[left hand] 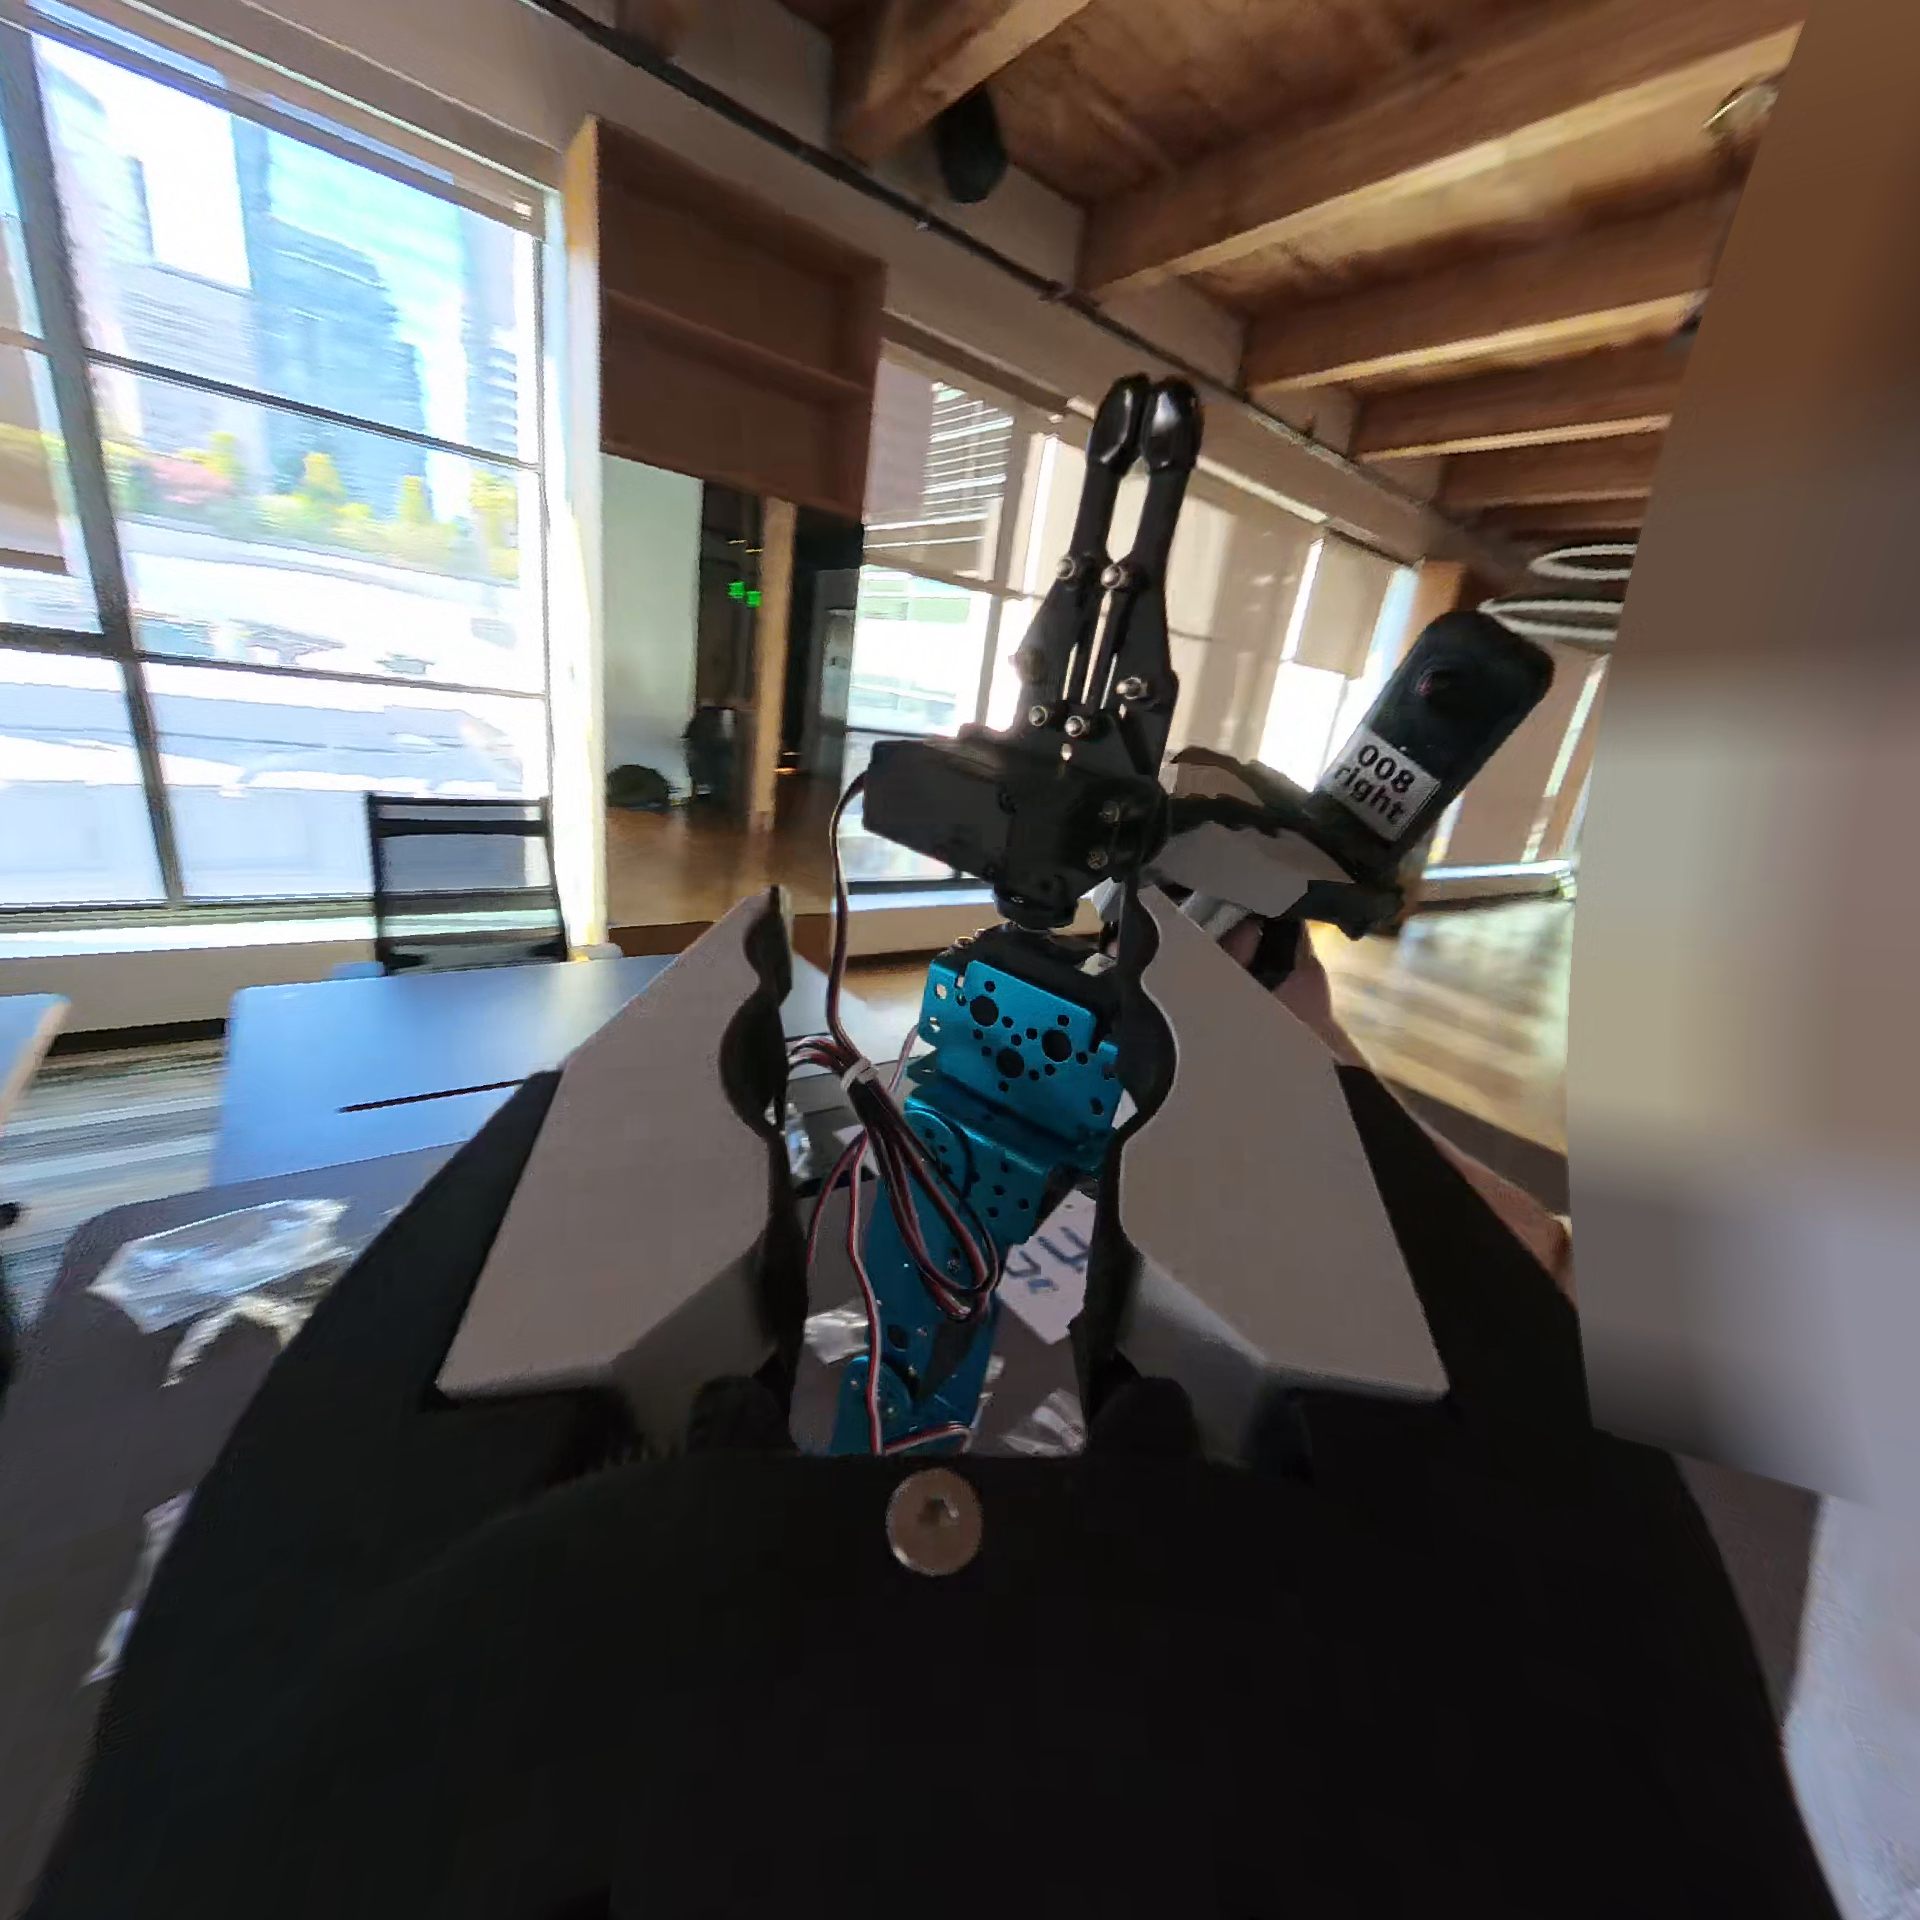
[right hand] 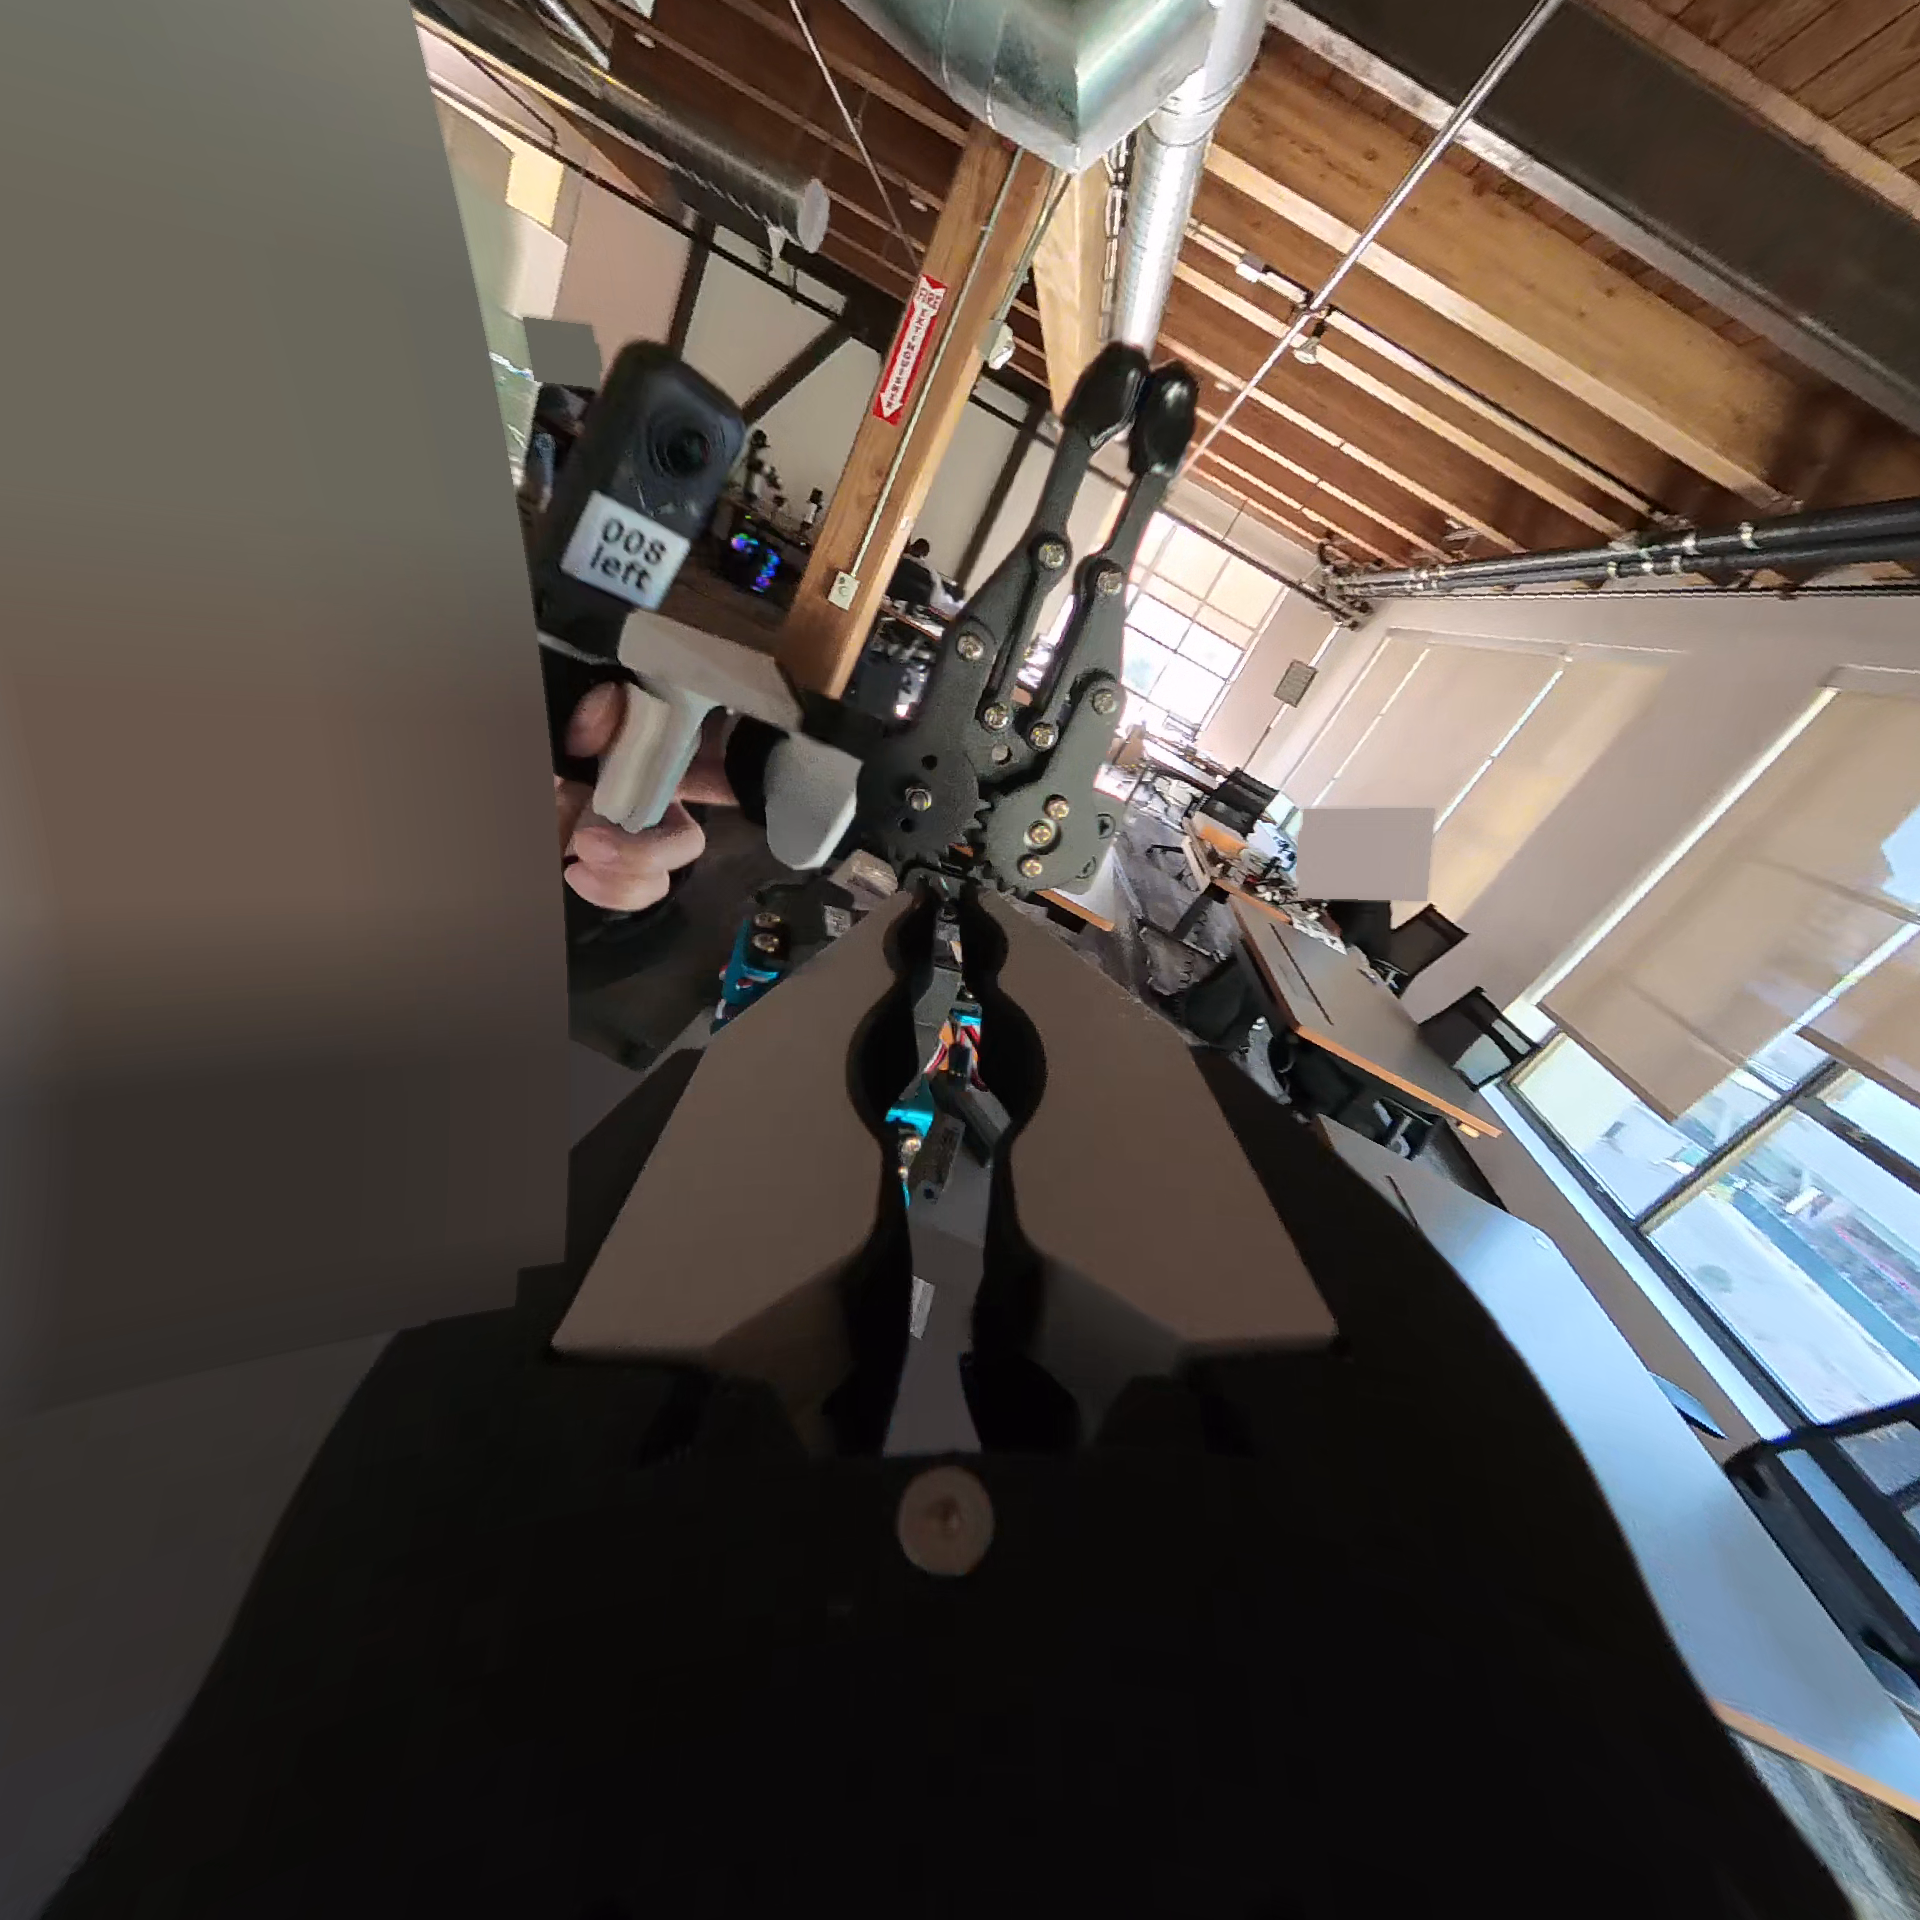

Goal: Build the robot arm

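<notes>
1. Left gripper (left hand: 961,1039) clamps the small blue metal robot arm (left hand: 997,1101) mid-body, keeping it propped upright.
2. Right gripper (right hand: 951,1039) pinches below its black claw (right hand: 1127,410), which points to 12 o'clock, steadying it.
3. Dark table (left hand: 416,1039) lies at 9 o'clock.

Black office chair (left hand: 465,878), grey tables (left hand: 416,1029), silver duct (right hand: 1039,73)

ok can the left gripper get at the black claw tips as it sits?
Probably not: the left gripper straddles the blue arm links lower down, the claw tips stand beyond its fingertips, and the right gripper seems clamped under the claw's base.
</notes>
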`<state>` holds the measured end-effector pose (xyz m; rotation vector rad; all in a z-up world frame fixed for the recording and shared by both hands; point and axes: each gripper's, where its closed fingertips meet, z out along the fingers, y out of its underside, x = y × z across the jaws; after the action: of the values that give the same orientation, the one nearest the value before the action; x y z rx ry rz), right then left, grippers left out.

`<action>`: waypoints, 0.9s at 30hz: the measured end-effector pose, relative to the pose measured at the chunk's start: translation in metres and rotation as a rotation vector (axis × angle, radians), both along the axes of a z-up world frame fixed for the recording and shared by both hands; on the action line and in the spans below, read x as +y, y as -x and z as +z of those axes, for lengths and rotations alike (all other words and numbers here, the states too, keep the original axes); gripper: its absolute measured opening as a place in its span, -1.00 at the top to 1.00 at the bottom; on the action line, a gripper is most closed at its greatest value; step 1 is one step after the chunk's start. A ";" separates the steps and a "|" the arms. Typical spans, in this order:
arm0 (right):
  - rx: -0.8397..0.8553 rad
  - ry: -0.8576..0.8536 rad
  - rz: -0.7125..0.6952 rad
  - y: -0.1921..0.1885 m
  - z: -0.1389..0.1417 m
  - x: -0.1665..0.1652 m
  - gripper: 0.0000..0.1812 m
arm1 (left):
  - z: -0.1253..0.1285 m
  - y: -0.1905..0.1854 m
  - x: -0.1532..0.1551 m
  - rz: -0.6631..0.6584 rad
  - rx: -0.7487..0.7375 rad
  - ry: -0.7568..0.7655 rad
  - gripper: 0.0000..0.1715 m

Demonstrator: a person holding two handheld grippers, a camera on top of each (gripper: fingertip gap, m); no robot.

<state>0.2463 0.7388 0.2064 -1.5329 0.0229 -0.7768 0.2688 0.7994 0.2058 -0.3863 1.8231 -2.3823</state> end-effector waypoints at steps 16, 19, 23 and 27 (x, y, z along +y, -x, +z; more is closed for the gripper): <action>0.041 0.057 0.008 -0.011 -0.009 0.016 0.97 | 0.012 0.005 -0.030 0.167 -0.096 -0.261 0.25; 0.056 0.059 0.002 -0.012 -0.008 0.017 0.97 | 0.010 0.005 -0.035 0.168 -0.100 -0.281 0.27; 0.021 0.132 -0.041 -0.013 -0.007 0.018 0.97 | 0.010 0.003 -0.035 0.181 -0.091 -0.293 0.27; 0.046 0.145 -0.118 -0.013 -0.008 0.019 0.97 | 0.009 0.003 -0.035 0.203 -0.095 -0.302 0.28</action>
<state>0.2595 0.7574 0.1986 -1.6990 0.0935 -0.8517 0.2657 0.7642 0.2152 -0.3953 1.9553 -1.9235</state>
